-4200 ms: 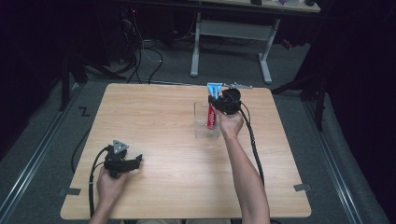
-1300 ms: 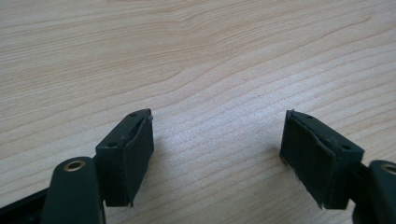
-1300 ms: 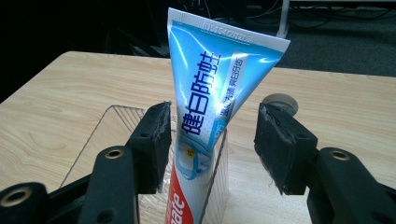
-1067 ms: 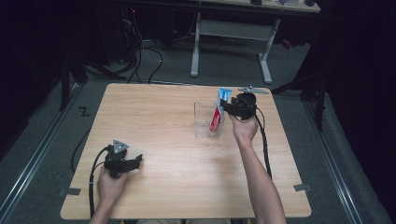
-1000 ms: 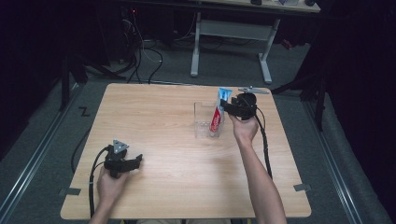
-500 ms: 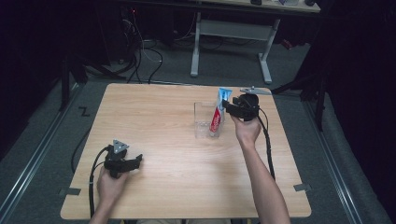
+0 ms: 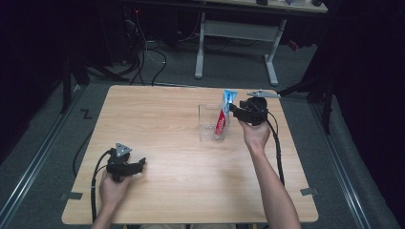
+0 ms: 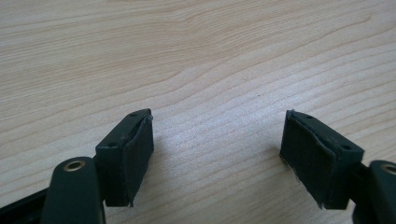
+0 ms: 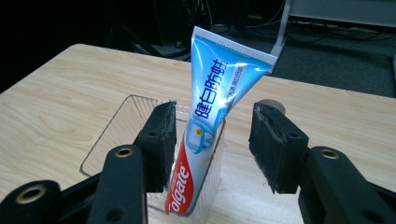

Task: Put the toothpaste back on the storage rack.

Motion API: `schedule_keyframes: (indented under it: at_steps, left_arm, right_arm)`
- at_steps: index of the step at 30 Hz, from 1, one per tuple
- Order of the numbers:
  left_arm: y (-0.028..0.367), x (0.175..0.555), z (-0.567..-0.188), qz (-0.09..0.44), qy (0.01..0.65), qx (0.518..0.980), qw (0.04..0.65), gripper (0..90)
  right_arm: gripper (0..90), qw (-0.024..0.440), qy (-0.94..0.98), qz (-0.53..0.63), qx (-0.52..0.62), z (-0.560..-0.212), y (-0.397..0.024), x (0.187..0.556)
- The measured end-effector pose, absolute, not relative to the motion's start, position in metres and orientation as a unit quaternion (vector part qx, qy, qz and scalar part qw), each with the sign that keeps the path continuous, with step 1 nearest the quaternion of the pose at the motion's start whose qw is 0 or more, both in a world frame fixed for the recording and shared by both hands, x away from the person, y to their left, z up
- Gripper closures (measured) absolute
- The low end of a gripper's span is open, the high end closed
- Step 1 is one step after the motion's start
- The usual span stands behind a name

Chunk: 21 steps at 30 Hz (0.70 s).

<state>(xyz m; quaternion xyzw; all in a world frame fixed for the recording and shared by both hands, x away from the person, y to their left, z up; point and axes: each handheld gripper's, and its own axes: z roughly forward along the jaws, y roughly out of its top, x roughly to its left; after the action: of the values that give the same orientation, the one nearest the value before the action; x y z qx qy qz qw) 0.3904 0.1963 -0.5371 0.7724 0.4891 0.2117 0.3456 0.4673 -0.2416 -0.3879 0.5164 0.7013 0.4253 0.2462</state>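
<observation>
The right gripper [image 7: 235,109], which four seconds back reached from the near side with the toothpaste tube [image 7: 222,116] in its jaws, now stands at the right of the clear plastic box [image 7: 210,125]. The tube stands in the box, leaning on its right wall. The jaws have just been closing, the tube between them, the pads [image 9: 163,135] clear of it.
</observation>
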Motion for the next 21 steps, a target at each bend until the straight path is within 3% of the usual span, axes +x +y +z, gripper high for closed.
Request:
schedule_keyframes:
  at_steps: [21]
  left_arm:
    - [0.196, 0.390, -0.537, 0.212, 0.489, 0.773, 0.345, 25.8]
  right_arm:
    - [53.6, 0.245, 0.702, 0.428, 0.514, -0.384, -0.256, 0.445]
